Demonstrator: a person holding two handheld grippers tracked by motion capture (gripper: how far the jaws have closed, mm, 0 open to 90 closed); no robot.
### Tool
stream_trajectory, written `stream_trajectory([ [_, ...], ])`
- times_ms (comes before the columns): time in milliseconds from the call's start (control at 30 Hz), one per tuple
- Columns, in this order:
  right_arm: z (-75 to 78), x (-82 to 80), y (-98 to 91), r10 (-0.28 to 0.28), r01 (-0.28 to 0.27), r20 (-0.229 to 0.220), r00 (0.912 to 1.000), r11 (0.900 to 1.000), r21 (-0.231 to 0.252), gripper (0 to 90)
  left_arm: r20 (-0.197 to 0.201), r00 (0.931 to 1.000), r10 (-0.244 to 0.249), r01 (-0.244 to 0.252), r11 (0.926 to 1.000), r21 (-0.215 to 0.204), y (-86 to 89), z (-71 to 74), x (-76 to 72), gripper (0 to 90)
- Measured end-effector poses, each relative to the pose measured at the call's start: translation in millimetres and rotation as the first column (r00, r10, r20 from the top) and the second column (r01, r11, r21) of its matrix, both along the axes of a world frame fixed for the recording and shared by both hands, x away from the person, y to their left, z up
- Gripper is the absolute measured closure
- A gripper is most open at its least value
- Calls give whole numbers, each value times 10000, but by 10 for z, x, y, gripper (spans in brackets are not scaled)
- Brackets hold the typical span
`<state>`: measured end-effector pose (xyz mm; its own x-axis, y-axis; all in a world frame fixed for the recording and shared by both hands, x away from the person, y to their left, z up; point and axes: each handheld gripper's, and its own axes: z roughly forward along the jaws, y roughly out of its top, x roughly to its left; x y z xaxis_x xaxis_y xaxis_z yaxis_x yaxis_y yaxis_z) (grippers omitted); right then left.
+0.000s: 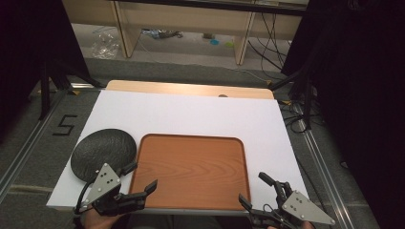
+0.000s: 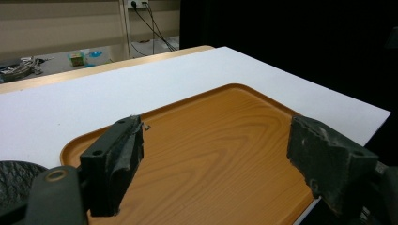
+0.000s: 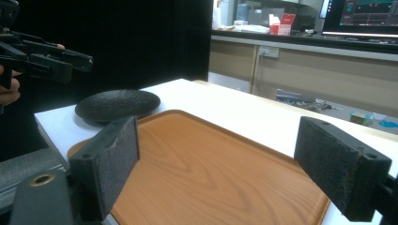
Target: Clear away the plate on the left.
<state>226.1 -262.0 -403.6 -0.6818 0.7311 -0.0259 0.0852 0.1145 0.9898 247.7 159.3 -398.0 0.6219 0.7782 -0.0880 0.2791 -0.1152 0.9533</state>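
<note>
A brown wooden tray [image 1: 191,171] lies at the front middle of the white board [image 1: 191,114], with nothing on it. To its left rests a round black textured plate [image 1: 102,152], touching the tray's rim. My left gripper [image 1: 141,177] hovers over the tray's front left corner, open, nothing between its jaws. At the tray's front right corner my right gripper [image 1: 254,189] is open and holds nothing too. In the left gripper view the left gripper [image 2: 220,159] looks across the tray [image 2: 211,154]. The right gripper view has the right gripper [image 3: 225,164] above the tray [image 3: 211,173], with the plate [image 3: 117,105] and the left gripper [image 3: 47,58] beyond.
The white board covers a light wooden table [image 1: 191,88] whose far edge shows behind it. Black curtains and stand legs [image 1: 45,90] flank both sides. Shelving and cables [image 1: 267,43] stand on the floor beyond. A "5" mark [image 1: 64,125] is on the floor at left.
</note>
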Motion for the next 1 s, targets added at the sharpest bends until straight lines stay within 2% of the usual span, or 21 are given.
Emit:
stream_trajectory([
  [167, 0, -2, 3, 21, -21, -7, 10000, 10000, -6, 153, -62, 10000, -3, 3, 10000, -68, 11, -2, 12, 189],
  [267, -1, 1, 4, 30, -30, 14, 10000, 10000, -24, 153, -286, 9995, 109, -120, 9992, -384, 36, -5, 29, 190],
  [433, -3, -5, 7, 50, -50, -47, 10000, 10000, -42, 153, -487, 9985, 251, -279, 9979, -582, 70, -9, 50, 193],
  [733, 3, -4, 7, 147, -149, -148, 9998, 9998, -153, 154, -668, 9972, 345, -395, 9965, -740, 111, -19, 85, 195],
  [833, 0, -8, 12, 61, -61, -129, 9999, 10000, 7, 153, -695, 9969, 366, -422, 9959, -796, 117, -22, 88, 196],
  [900, 4, -11, 9, 135, -137, -214, 9997, 9998, -112, 154, -693, 9969, 373, -429, 9959, -802, 122, -22, 90, 196],
  [1000, 0, 5, 13, 104, -105, -40, 9999, 9999, -93, 154, -718, 9967, 387, -444, 9958, -795, 127, -23, 95, 197],
])
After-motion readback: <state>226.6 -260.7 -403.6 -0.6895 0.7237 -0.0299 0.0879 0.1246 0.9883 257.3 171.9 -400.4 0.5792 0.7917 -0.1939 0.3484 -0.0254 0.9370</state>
